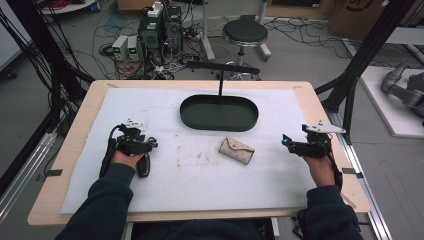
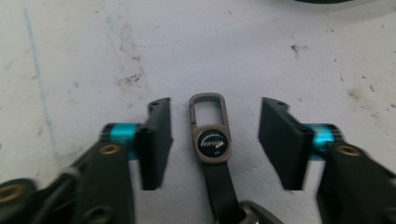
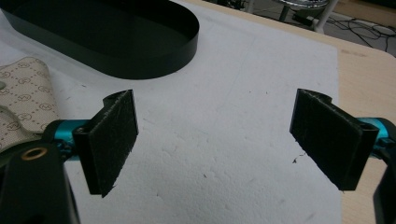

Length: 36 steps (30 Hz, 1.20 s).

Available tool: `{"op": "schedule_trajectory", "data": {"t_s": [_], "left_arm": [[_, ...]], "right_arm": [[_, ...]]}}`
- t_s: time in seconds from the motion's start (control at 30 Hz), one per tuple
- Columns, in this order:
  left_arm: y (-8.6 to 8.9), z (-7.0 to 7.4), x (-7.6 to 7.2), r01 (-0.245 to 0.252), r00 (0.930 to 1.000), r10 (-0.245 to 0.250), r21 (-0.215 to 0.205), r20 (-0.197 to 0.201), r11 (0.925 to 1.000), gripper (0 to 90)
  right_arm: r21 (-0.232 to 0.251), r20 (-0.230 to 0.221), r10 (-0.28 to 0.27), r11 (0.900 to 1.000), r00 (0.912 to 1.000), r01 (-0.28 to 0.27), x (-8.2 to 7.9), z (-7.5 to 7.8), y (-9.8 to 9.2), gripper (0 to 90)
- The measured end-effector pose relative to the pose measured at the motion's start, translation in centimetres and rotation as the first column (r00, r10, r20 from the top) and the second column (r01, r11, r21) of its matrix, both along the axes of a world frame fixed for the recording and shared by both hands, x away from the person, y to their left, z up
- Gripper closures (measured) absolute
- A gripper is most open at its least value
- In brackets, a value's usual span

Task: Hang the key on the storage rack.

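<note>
Left tool [image 2: 215,140]: jaws apart around key strap [image 2: 211,140], not gripping; strap lies loose on bench [image 1: 75,150].
Right tool [image 3: 215,140]: wide open, empty.
Pouch [image 1: 236,149]: untouched, near tray [image 1: 219,113].

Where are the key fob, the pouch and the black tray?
key fob [image 2: 214,143], left gripper view, round badge.
pouch [image 1: 236,149], high view, middle of flap.
black tray [image 1: 218,123], high view, near wall.

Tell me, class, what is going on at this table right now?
A person holds a gripper in each hand over a white mat. The left gripper is open, with a key fob on a strap lying on the mat between its jaws, untouched. The right gripper hangs open over bare mat. A beige pouch lies before a dark oval tray.
</note>
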State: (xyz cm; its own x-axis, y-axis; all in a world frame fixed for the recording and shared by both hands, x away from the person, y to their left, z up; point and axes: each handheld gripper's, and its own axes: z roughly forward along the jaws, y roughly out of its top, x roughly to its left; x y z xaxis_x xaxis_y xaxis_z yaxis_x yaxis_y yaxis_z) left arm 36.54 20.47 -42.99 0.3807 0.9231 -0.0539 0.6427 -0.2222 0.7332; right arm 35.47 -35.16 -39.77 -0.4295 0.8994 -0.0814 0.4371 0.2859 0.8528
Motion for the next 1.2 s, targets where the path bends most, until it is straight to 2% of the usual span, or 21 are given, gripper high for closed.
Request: {"op": "schedule_trajectory", "data": {"t_s": [0.03,0.1,0.17,0.2,0.23,0.3,0.33,0.37,0.43,0.47,0.53,0.6,0.63,0.7,0.8,0.9,1.0,1.07,1.17,1.2], "left_arm": [[0.0,0.2,-0.7,-0.029,0.9996,0.029,0.003,0.005,0.9996,34.2],[0.0,0.1,-1.8,-0.057,0.9984,0.057,-0.008,-0.006,0.9984,33.1],[0.1,-0.2,-3.1,-0.077,0.9966,0.077,0.010,-0.029,0.9970,33.0],[0.1,-0.2,-3.1,-0.077,0.9966,0.077,0.010,-0.029,0.9970,33.1],[0.1,-0.3,-3.6,-0.094,0.9950,0.095,0.007,-0.033,0.9955,33.0],[0.0,-0.5,-4.5,-0.094,0.9945,0.095,0.011,-0.045,0.9955,32.3],[0.0,-0.5,-4.5,-0.094,0.9945,0.095,0.011,-0.045,0.9955,32.6],[-0.1,-0.7,-4.6,-0.073,0.9951,0.073,0.002,-0.067,0.9973,34.2],[-0.2,-0.8,-4.6,-0.066,0.9957,0.067,0.011,-0.064,0.9978,39.3],[-0.1,-0.6,-4.2,-0.038,0.9972,0.039,0.019,-0.064,0.9991,42.9],[0.2,-0.7,-3.7,-0.013,0.9979,0.013,-0.001,-0.063,0.9999,47.8],[0.3,-0.7,-3.4,0.003,0.9980,-0.004,-0.010,-0.062,0.9999,48.9],[0.5,-0.8,-2.6,0.021,0.9986,-0.021,-0.005,-0.048,0.9998,49.0],[0.6,-0.9,-2.1,0.037,0.9991,-0.037,0.005,-0.022,0.9993,49.0],[0.6,-1.0,-2.1,0.032,0.9993,-0.032,0.001,-0.022,0.9995,48.1],[0.4,-1.1,-2.5,0.012,0.9996,-0.012,0.010,-0.025,0.9999,42.0],[0.3,-1.0,-3.5,-0.013,0.9991,0.015,0.048,-0.040,0.9987,37.5],[0.2,-1.1,-3.8,-0.005,0.9996,0.007,0.059,-0.028,0.9983,34.0],[0.2,-1.0,-3.6,0.003,0.9992,-0.001,0.063,-0.041,0.9980,35.2],[0.3,-0.9,-3.5,0.013,0.9992,-0.010,0.068,-0.040,0.9976,38.4]], "right_arm": [[0.001,-0.003,-0.003,1.000,1.0000,0.003,0.0,0.0,-0.1,15.4],[0.003,-0.002,-0.005,1.000,1.0000,0.005,0.0,0.0,-0.2,15.5],[0.003,-0.002,-0.005,1.000,1.0000,0.005,-0.1,0.0,-0.2,15.5],[0.003,-0.002,-0.004,1.000,1.0000,0.004,-0.1,0.0,-0.2,15.5],[0.004,-0.001,-0.003,1.000,1.0000,0.003,-0.1,0.0,-0.1,15.5],[0.003,0.002,-0.001,1.000,1.0000,0.001,-0.1,0.1,-0.1,15.5],[0.004,0.001,0.001,1.000,1.0000,-0.001,-0.1,0.1,0.0,15.5],[0.002,0.002,0.003,1.000,1.0000,-0.003,0.0,0.1,0.0,15.5],[-0.001,-0.002,0.004,1.000,1.0000,-0.004,0.0,0.0,0.1,15.6],[0.000,-0.002,0.007,1.000,1.0000,-0.007,0.1,0.0,0.1,15.6],[-0.005,-0.003,0.007,1.000,1.0000,-0.007,0.1,0.0,0.2,15.6],[-0.003,-0.003,0.007,1.000,1.0000,-0.007,0.1,0.0,0.1,15.6],[-0.002,-0.005,0.004,1.000,1.0000,-0.004,0.1,0.0,0.1,15.6],[-0.001,-0.007,0.004,1.000,1.0000,-0.004,0.1,-0.1,0.1,15.7],[-0.003,-0.005,0.009,1.000,0.9999,-0.009,0.0,-0.1,0.0,15.7],[-0.001,-0.009,0.004,1.000,1.0000,-0.004,0.0,-0.1,-0.1,15.6],[0.004,-0.008,0.003,1.000,1.0000,-0.003,-0.1,-0.1,-0.1,15.7],[0.002,-0.008,0.003,1.000,1.0000,-0.003,-0.1,-0.1,-0.2,15.7],[0.002,-0.013,0.000,1.000,0.9999,0.000,-0.1,-0.1,-0.1,15.8],[0.000,-0.010,0.005,1.000,0.9999,-0.005,-0.1,-0.1,-0.1,15.8]]}}
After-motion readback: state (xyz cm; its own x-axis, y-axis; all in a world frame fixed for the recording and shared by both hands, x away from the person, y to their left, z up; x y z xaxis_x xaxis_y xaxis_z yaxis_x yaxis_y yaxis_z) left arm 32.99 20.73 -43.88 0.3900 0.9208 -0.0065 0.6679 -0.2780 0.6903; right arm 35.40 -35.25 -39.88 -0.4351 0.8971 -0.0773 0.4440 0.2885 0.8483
